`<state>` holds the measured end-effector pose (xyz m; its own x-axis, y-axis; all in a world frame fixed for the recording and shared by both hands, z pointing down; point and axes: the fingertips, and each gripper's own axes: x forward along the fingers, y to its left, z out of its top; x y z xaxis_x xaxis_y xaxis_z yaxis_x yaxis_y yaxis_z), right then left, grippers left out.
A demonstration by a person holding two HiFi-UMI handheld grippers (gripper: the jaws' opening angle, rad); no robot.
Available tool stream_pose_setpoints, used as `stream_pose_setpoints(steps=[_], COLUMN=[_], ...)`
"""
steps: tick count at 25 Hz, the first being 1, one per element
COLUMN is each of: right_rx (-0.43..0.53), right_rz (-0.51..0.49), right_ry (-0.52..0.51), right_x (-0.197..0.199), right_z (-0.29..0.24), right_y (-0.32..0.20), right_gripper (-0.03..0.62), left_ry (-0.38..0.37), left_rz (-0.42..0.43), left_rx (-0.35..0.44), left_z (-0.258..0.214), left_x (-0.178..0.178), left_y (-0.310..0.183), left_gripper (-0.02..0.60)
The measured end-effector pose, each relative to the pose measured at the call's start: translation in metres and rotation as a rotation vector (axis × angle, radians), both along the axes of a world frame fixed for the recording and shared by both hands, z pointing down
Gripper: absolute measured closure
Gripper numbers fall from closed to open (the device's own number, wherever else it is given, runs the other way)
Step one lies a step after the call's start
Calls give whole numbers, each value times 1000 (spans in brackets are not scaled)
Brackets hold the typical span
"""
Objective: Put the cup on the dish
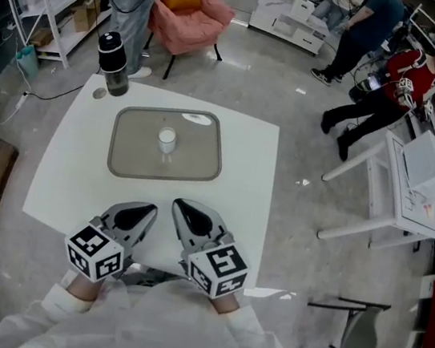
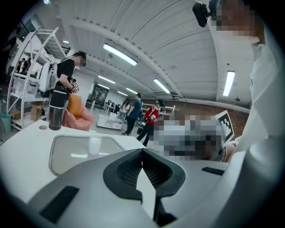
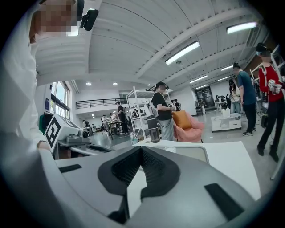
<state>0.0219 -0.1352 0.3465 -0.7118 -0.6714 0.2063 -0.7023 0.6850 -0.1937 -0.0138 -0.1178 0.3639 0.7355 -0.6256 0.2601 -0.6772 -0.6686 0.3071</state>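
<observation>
A dark tumbler (image 1: 112, 63) stands at the white table's (image 1: 241, 181) far corner, near a pink armchair (image 1: 193, 20).

Bright, even light comes from long ceiling strip lights (image 3: 182, 52) at the top of both gripper views. The white desk (image 1: 242, 173) shows only faint shadows; a pale glare streak lies on the dish (image 1: 130, 160). Gripper views bulge strongly, with black corners.

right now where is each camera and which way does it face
Head view: on the person's head, steeply down at table, cup on dish; shows sleeves, left gripper, right gripper.
Left gripper view: on that gripper, along its shut jaws toward the cup; shows torso.
Right gripper view: likewise, jaws shut, toward the dish; torso too.
Shared: all see the bottle.
</observation>
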Motion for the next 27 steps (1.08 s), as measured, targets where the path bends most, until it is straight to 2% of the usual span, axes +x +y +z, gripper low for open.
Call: stream_pose_setpoints(steps=[5,11,27], right_rx=[-2,-4,-18], right_rz=[-17,8,-8], right_ry=[8,14,37], right_x=[-4,-1,2], right_z=[5,5,12], right_y=[2,-1,1], right_gripper=[582,582,582], left_ry=[-1,-19,-8], left_rz=[12,40,32], left_rx=[-11,-20,-23], left_z=[3,6,8], left_x=[1,3,4], left_y=[1,2,3], left_gripper=[572,572,572])
